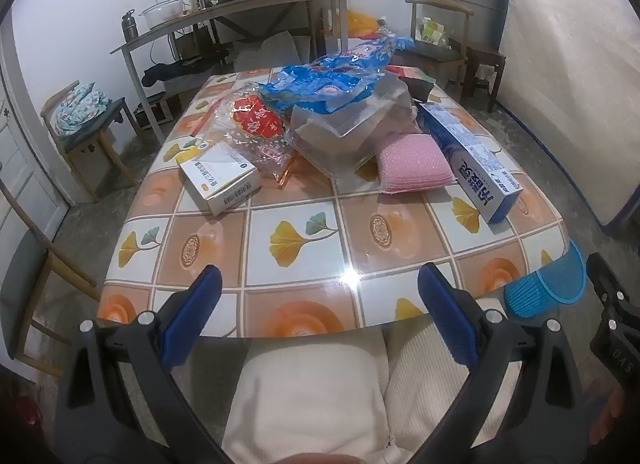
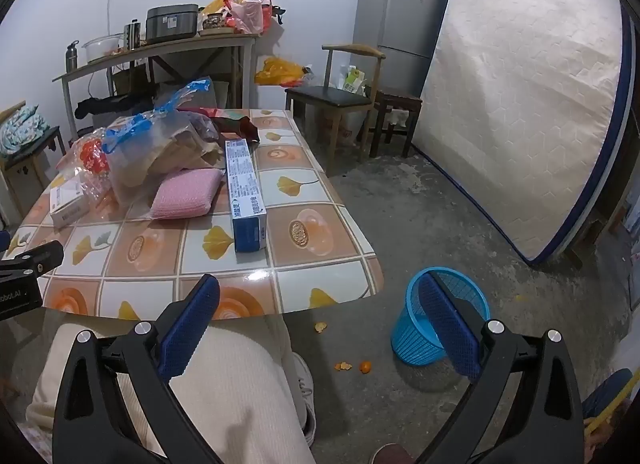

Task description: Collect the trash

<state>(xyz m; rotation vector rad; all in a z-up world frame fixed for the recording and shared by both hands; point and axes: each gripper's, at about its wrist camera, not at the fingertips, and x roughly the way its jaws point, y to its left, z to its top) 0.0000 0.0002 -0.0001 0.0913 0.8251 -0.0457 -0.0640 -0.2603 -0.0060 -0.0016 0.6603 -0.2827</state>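
Both tongs were spread and held nothing: the left gripper (image 1: pixel 320 300) over the table's (image 1: pixel 304 232) near edge, the right gripper (image 2: pixel 320 312) beyond its right corner. Trash lay farther back: white box (image 1: pixel 219 180), plastic bags (image 1: pixel 328 104), pink sponge (image 1: pixel 414 162), long blue box (image 1: pixel 472 160). A blue basket (image 2: pixel 440 320) stood on the floor, right.

Dim cool indoor light, tabletop (image 1: pixel 348 276) glare, fisheye-warped edges.
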